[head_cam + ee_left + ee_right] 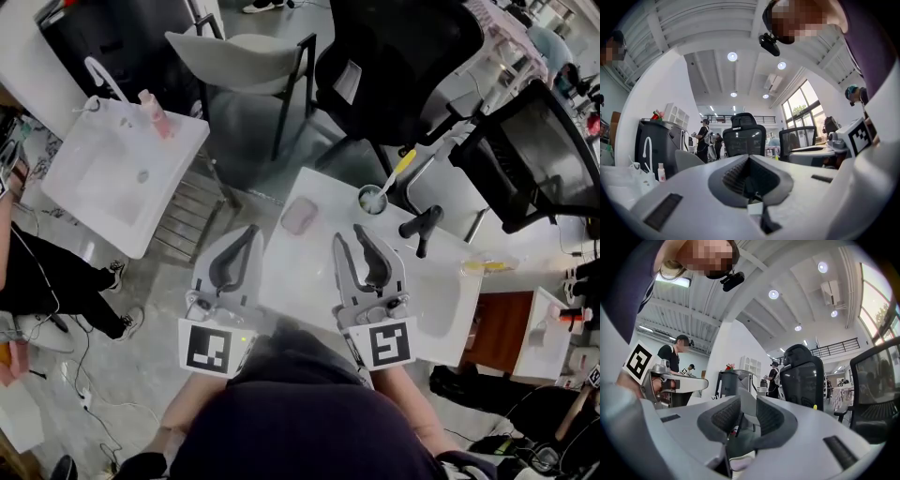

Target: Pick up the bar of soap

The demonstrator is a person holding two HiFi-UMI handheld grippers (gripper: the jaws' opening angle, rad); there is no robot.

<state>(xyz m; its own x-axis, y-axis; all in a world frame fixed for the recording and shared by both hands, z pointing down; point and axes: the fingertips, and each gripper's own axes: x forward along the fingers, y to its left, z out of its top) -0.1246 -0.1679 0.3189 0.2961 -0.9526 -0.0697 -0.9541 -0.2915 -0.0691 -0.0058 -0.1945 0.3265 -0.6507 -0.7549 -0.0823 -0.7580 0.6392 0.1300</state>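
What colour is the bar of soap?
Pale pink; the rounded bar of soap shows best in the head view.

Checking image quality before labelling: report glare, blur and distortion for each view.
Head view: even light, sharp, the pale soap low in contrast against the white countertop. Left gripper view: heavy fisheye, dark corners, ceiling lights blown out. Right gripper view: same fisheye, window glaring at right.

A white worktop (295,272) carries a pale pink bar of soap (298,216), a white cup (372,200) holding a yellow-handled toothbrush (398,171), and a black tap (421,226).
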